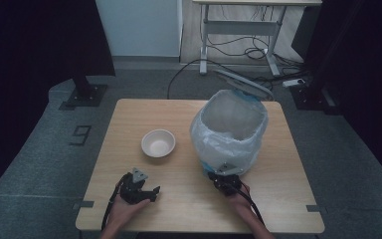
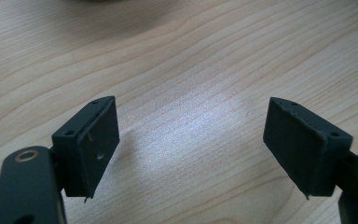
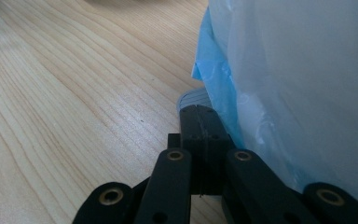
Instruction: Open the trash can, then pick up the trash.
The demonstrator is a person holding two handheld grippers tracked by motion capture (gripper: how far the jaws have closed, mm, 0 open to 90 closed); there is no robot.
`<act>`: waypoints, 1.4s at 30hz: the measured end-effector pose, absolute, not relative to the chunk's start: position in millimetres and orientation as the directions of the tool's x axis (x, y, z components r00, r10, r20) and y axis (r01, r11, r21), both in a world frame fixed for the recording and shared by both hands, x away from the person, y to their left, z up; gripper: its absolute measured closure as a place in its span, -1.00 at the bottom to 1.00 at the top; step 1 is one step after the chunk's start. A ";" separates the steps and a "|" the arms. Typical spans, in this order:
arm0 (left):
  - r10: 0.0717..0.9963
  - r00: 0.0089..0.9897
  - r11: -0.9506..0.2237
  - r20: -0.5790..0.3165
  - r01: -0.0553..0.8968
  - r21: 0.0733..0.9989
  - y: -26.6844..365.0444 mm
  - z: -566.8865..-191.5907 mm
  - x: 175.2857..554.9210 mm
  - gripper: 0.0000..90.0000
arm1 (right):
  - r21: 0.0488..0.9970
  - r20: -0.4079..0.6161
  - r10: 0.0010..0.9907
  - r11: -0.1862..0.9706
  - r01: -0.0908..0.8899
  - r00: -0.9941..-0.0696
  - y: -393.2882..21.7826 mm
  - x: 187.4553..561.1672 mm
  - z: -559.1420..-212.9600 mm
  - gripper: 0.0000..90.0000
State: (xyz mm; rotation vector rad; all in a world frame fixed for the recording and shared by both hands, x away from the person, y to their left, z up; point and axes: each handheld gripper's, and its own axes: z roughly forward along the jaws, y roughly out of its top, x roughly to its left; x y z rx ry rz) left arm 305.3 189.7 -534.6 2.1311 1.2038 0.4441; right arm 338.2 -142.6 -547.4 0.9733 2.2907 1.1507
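Here — bin just beyond right claw

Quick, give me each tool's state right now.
Left tool: open, nothing between its jaws, over bare table.
Right tool: shut, holding nothing, beside the bin bag.

A light wooden table carries a white bowl left of centre and, well apart on its right, what looks like a bin lined with a pale plastic bag.
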 end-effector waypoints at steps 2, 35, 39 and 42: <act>0.853 0.521 -0.372 -0.019 0.633 0.679 190.3 -533.8 304.9 -0.58 | 0.811 -0.040 0.733 0.421 0.406 -0.679 -142.5 338.0 -547.4 0.99; 0.873 0.478 -0.247 -0.100 0.610 0.753 208.6 -495.9 328.0 -0.49 | 0.816 -0.034 0.738 0.410 0.408 -0.674 -143.3 337.7 -548.2 0.99; 0.869 0.484 -0.247 -0.103 0.606 0.756 209.0 -493.2 329.5 -0.49 | 0.816 -0.023 0.739 0.403 0.415 -0.673 -143.8 338.1 -548.1 0.99; 0.869 0.483 -0.246 -0.103 0.604 0.758 209.4 -490.3 333.3 -0.49 | 0.816 -0.023 0.739 0.403 0.414 -0.674 -143.8 338.1 -548.1 0.99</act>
